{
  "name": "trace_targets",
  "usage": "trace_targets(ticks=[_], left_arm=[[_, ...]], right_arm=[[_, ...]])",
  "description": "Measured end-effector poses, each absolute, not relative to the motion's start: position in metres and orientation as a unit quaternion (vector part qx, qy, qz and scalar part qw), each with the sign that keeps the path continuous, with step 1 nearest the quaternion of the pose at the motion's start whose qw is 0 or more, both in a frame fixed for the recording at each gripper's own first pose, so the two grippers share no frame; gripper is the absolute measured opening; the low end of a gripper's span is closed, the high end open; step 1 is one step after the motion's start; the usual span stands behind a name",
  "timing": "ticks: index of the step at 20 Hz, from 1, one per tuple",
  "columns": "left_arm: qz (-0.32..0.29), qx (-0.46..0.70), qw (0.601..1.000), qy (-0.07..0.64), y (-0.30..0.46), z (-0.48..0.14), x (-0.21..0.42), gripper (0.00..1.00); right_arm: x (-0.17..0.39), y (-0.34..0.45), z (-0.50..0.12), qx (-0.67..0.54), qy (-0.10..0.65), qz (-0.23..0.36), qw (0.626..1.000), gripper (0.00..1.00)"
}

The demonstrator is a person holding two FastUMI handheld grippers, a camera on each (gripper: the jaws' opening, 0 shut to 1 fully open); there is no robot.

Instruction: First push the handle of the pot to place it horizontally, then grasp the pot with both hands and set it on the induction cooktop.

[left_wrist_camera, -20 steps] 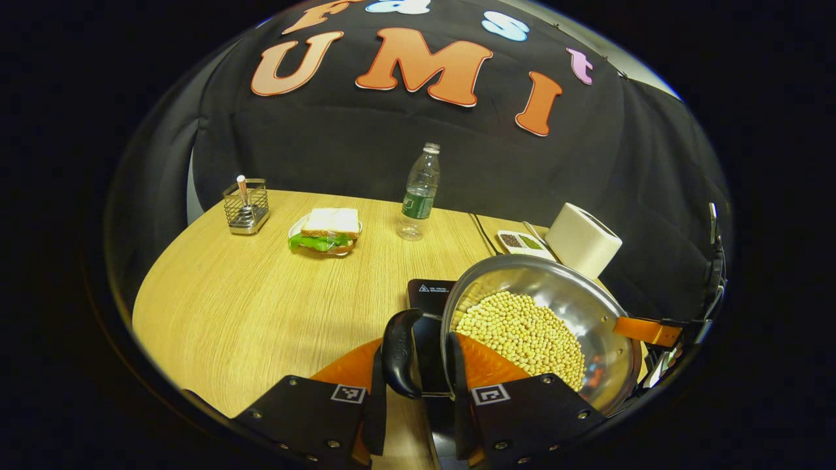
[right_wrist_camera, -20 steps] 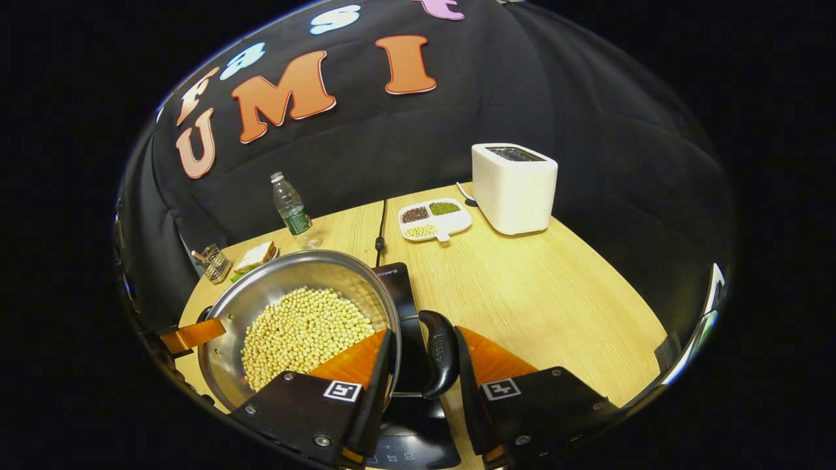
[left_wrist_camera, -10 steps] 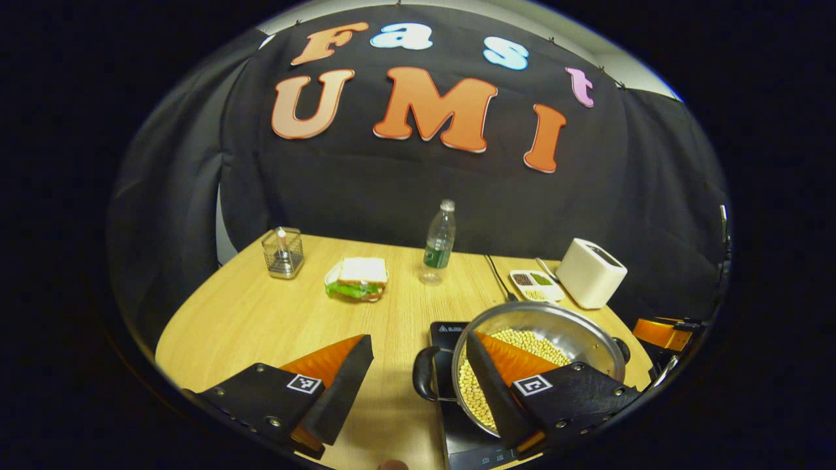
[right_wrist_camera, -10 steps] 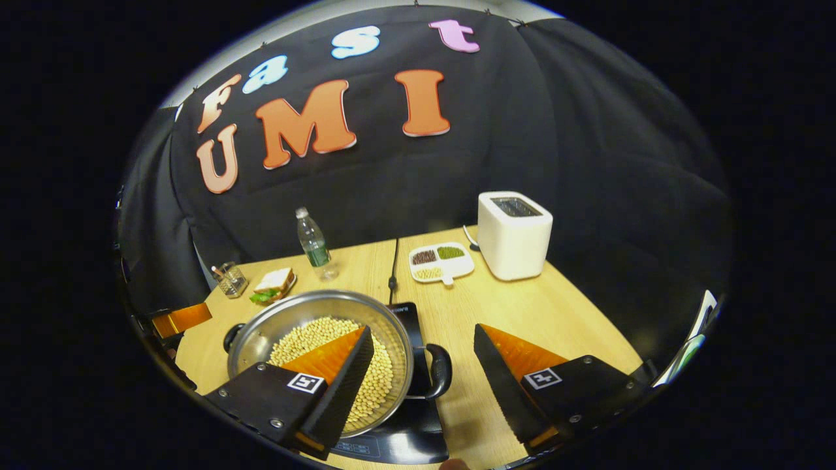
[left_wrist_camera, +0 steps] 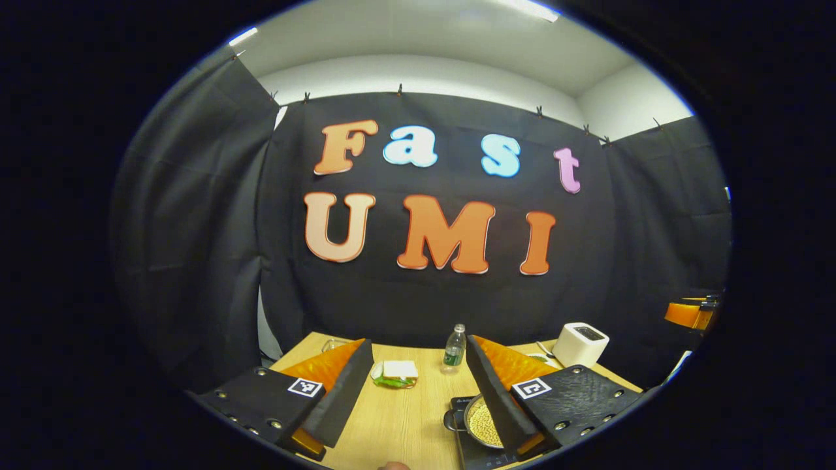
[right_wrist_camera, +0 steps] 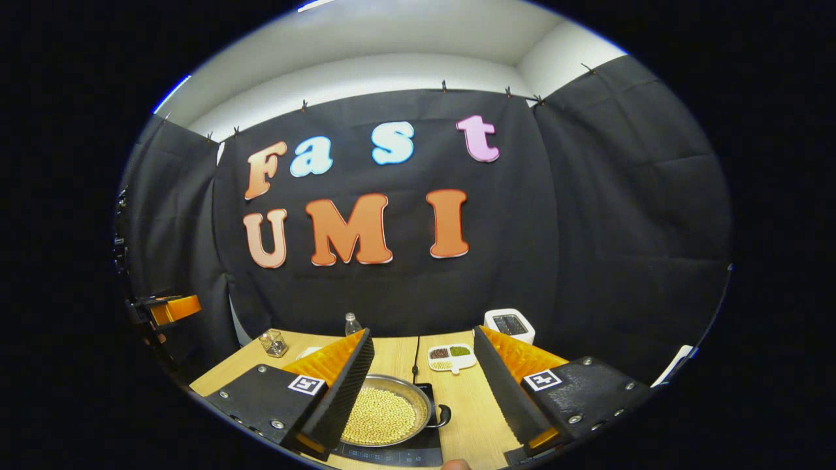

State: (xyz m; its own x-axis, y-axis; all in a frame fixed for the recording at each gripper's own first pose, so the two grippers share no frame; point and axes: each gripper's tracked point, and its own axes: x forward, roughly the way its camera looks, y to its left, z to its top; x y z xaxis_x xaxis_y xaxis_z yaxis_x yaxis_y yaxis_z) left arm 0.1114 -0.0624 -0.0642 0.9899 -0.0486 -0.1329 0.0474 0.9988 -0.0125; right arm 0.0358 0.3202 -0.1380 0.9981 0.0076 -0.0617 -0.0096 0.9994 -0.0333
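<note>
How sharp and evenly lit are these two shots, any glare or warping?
Left gripper view: sharp, fisheye bends the table edge; bright ceiling, darker cloth. Right gripper view: pot of beans crisp, no strong glare on its rim; walls bow outward.

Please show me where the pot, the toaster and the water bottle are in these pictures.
pot (right_wrist_camera: 382, 414), right gripper view, on the beans inside it
toaster (right_wrist_camera: 510, 324), right gripper view, on its top
water bottle (left_wrist_camera: 454, 349), left gripper view, on its body
</note>
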Motion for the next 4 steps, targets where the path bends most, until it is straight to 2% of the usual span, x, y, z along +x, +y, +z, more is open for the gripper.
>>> trace_targets(ticks=[1,2,3,4], left_arm=[[-0.031,-0.002,0.998,0.050,-0.062,-0.045,0.099,0.89],[-0.036,-0.002,0.999,0.038,-0.061,-0.033,0.087,0.89],[-0.038,0.000,0.999,0.029,-0.059,-0.023,0.076,0.89],[-0.039,0.005,0.999,0.020,-0.059,-0.014,0.068,0.89]], right_arm=[[0.025,0.318,-0.126,-0.020,0.018,0.003,1.000,0.95],[0.015,0.314,-0.117,-0.025,0.005,0.002,1.000,1.00],[0.006,0.311,-0.107,-0.029,-0.005,-0.002,1.000,1.00],[-0.002,0.309,-0.099,-0.033,-0.016,-0.004,0.999,0.95]])
